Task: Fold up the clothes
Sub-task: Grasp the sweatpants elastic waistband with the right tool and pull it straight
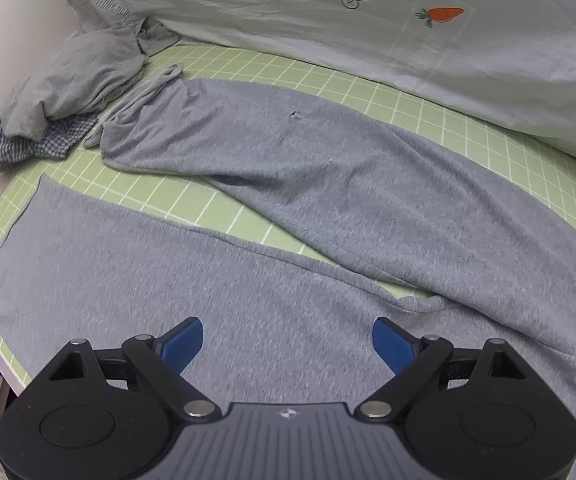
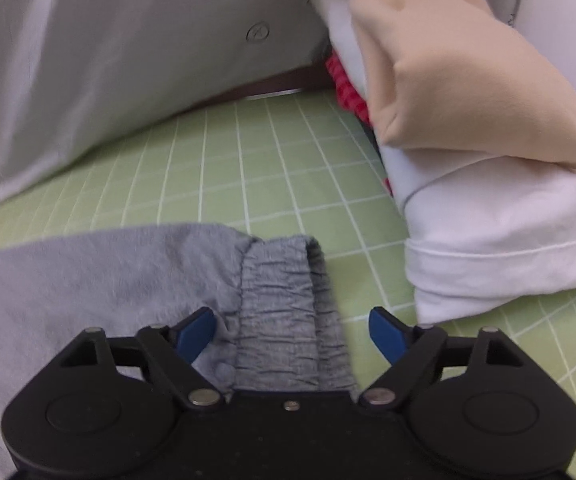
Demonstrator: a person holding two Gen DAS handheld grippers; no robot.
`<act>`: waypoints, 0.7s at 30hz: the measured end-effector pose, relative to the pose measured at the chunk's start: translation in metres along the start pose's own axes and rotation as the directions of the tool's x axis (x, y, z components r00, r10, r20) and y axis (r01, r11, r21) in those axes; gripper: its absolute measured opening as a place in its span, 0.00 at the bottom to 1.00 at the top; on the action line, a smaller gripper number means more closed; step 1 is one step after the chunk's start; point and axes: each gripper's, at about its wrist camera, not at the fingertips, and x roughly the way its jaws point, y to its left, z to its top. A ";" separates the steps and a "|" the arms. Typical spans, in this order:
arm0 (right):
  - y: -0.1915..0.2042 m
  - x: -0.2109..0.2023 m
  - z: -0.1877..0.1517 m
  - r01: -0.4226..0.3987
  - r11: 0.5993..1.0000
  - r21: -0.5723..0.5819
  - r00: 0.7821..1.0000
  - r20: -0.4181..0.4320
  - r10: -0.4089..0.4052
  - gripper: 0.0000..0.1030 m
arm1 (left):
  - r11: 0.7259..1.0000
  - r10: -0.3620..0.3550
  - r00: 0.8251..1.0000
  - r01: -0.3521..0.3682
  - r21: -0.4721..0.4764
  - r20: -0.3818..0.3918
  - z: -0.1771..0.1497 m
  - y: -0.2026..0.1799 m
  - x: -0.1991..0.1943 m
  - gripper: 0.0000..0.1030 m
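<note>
Grey trousers (image 1: pixel 328 184) lie spread on the green grid mat (image 1: pixel 388 96), the two legs forking toward the left. My left gripper (image 1: pixel 288 340) hovers over the nearer leg (image 1: pixel 127 280), open, its blue fingers (image 1: pixel 183 340) wide apart with nothing between them. In the right wrist view the trousers' gathered elastic waistband (image 2: pixel 283 280) runs up between the fingers of my right gripper (image 2: pixel 294 332). The left blue pad (image 2: pixel 197 336) sits at the cloth's edge, the right one stands clear of it, so the jaws are open around the band.
A crumpled grey garment (image 1: pixel 71 80) and a checked cloth (image 1: pixel 39 140) lie at the mat's far left. A pale sheet with a carrot print (image 1: pixel 442 14) borders the back. Folded clothes, beige (image 2: pixel 468 92) over white (image 2: pixel 508 248) and red (image 2: pixel 344 88), are stacked at the right on the mat (image 2: pixel 267 160).
</note>
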 end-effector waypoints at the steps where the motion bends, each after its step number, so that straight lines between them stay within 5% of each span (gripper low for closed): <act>1: -0.001 0.000 0.000 -0.003 1.000 -0.007 1.000 0.003 0.003 0.51 | 1.000 0.000 1.000 0.000 -0.001 0.001 -0.001 0.001 -0.001 0.89; 6: -0.004 0.008 0.010 0.088 0.993 -0.082 0.996 0.035 -0.085 0.43 | 1.000 0.006 1.000 -0.006 0.004 0.013 0.000 0.000 -0.002 0.89; 11: -0.022 0.019 0.027 0.138 0.990 0.010 0.990 0.014 -0.138 0.46 | 1.000 0.015 0.999 -0.015 0.003 0.035 0.000 0.005 -0.007 0.89; 18: 0.000 -0.030 -0.003 0.108 0.993 -0.049 0.991 0.086 -0.104 0.91 | 1.000 -0.014 0.998 0.015 -0.026 0.058 -0.006 0.021 -0.011 0.89; 21: 0.009 -0.060 -0.031 0.075 0.997 -0.037 0.992 0.101 -0.071 0.99 | 0.998 -0.042 0.997 0.044 -0.033 0.063 -0.012 0.028 -0.011 0.89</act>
